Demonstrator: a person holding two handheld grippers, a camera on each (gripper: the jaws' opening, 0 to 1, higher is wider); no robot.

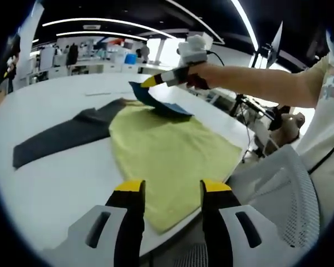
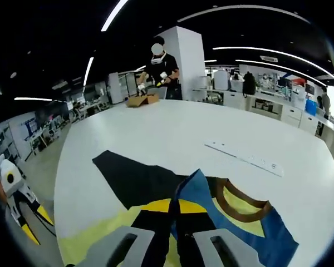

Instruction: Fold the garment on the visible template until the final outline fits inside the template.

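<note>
Currently, your left gripper hangs over the near edge of the white table with its jaws standing apart and nothing between them; below the tips lies the near hem of the yellow garment. That garment is spread flat over most of the near half of the table, and one of its corners reaches the table's edge beside a mesh chair back.

Your right gripper has its jaws drawn together on the blue part of the garment, near the brown collar. From the left gripper view, that same gripper holds the blue fabric raised off the table at the far end of the yellow cloth, so the fold there stands up in a peak.

A dark grey cloth panel lies flat on the table, partly under the yellow garment and reaching out to one side of it.

Farther off on the table lies a long white strip. At the far end a person stands over a cardboard box.
</note>
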